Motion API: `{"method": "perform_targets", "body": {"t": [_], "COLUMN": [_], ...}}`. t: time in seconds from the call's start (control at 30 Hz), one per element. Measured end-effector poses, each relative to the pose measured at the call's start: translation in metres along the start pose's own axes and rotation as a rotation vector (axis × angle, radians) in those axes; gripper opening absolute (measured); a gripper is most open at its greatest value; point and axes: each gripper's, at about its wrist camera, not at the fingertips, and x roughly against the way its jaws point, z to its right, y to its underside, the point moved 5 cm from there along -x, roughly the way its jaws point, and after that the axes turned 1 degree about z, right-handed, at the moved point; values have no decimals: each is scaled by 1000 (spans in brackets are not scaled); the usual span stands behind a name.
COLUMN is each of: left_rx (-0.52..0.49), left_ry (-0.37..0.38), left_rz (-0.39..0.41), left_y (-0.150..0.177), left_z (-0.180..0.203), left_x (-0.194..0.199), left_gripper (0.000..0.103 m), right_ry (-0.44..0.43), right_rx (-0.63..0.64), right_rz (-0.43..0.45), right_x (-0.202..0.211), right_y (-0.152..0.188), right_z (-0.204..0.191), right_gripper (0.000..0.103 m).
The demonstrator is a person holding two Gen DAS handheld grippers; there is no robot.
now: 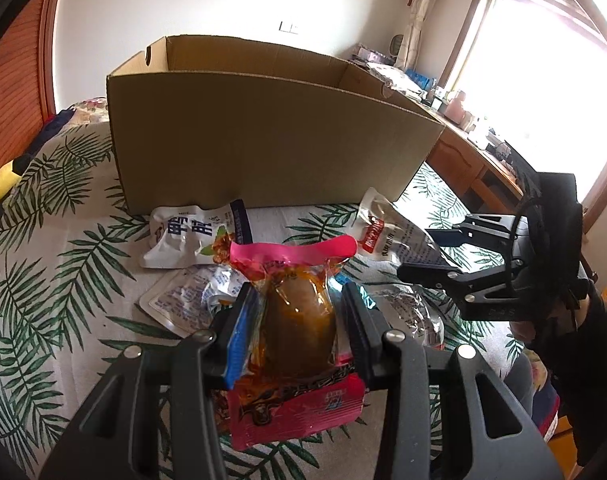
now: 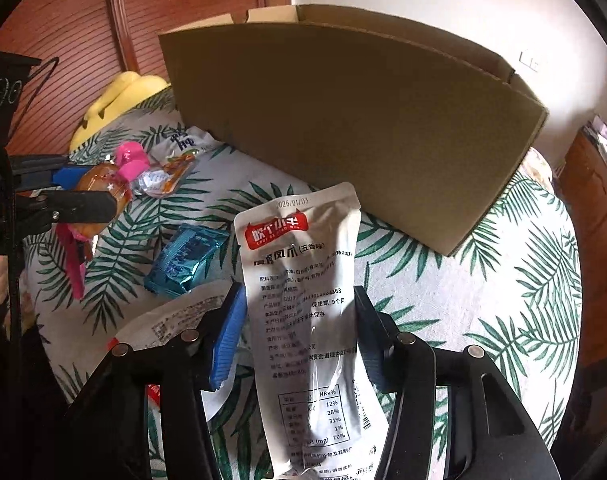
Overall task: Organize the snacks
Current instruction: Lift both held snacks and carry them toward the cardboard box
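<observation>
A: What's there, largest first?

B: One open brown cardboard box [image 1: 271, 128] on a leaf-printed white bedcover [image 1: 63, 264]; every place below is relative to that box; in front of its near wall lie loose snacks.

A: How many?

B: In the left wrist view, one white pouch with large dark characters [image 1: 183, 240] just before the wall, and one flat clear-and-silver packet [image 1: 179, 304] nearer the camera; in the right wrist view, one small teal foil packet [image 2: 185, 260] out on the cover before the box's left end.

A: And the grippers?

B: Two; the left gripper [image 1: 299, 320] is clamped on one pink-edged clear pouch holding a brown egg-shaped snack [image 1: 299, 320]; that pouch sits squarely between its blue pads, in front of the box's middle.

A: The right?

B: The right gripper [image 2: 299, 328] has its jaws partly closed on one tall white pouch with a red label [image 2: 303, 280]; the pouch stands upright between the fingers, its top reaching toward the near wall, before the box's right part.
</observation>
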Motion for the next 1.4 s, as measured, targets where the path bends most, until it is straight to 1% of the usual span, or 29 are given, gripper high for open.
{"method": "perform_targets", "body": {"t": [0.23,0.37,0.53,0.73,1.03,1.4], "left_rx": [-38,-75,-116,-144,-174,-176], "left_ry": [-2,-4,-16,-31,-46,-48], "left_rz": [38,89,152,202,239,259], "left_y": [-20,-45,-76,-101,-132,-166], "left_z": [5,10,9,4,-8,-22], "left_x": [8,19,34,47,47,31], "left_gripper": [41,41,41,41,41,42], "right_ry": [13,20,31,49,64,89], "right_rx": [-38,-39,-36,-23,-6,-27], "right_rz": [62,98,158,218,287,338], "right_x": [22,37,64,83,96,86], "right_y": [-4,-13,-29,-58,-99,-141], "right_z": [5,5,6,9,11,23], "right_gripper": [53,53,53,53,53,54]}}
